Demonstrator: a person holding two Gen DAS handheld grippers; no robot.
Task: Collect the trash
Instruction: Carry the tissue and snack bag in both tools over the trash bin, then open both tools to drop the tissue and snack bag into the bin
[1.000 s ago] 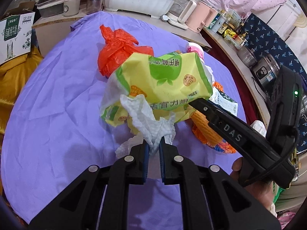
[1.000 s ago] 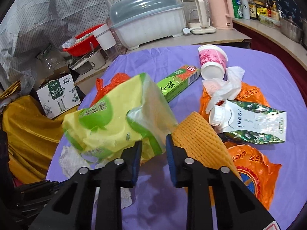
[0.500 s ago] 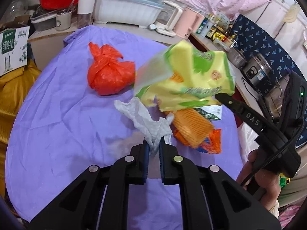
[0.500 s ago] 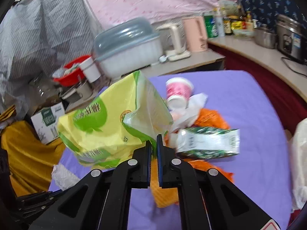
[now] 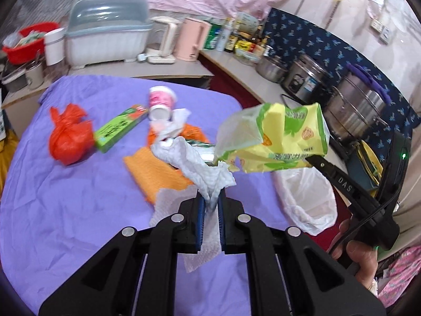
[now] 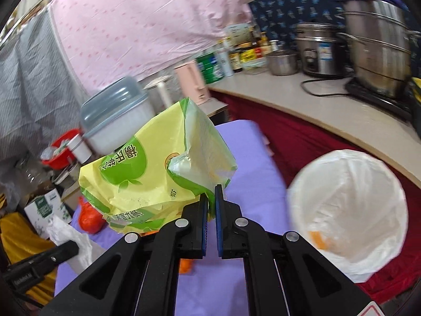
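My left gripper (image 5: 210,197) is shut on a crumpled white paper towel (image 5: 200,166), held up above the purple-covered table (image 5: 65,210). My right gripper (image 6: 210,197) is shut on a yellow-and-green plastic bag (image 6: 152,173), which hangs in the air; the left wrist view shows that bag (image 5: 281,137) near the table's right edge. A bin lined with a white bag (image 6: 347,210) stands off the table to the right, with an orange scrap inside. In the left wrist view the bin (image 5: 307,197) sits below the held bag.
On the table lie a tied red bag (image 5: 68,139), a green box (image 5: 118,129), a pink cup on its side (image 5: 160,102), an orange net and wrappers (image 5: 155,173). A counter with pots (image 6: 373,52), bottles and a kettle curves along the right.
Both grippers rose and swung right toward the bin. The right gripper closed on the yellow-green bag and lifted it off the table; the left kept its paper towel.
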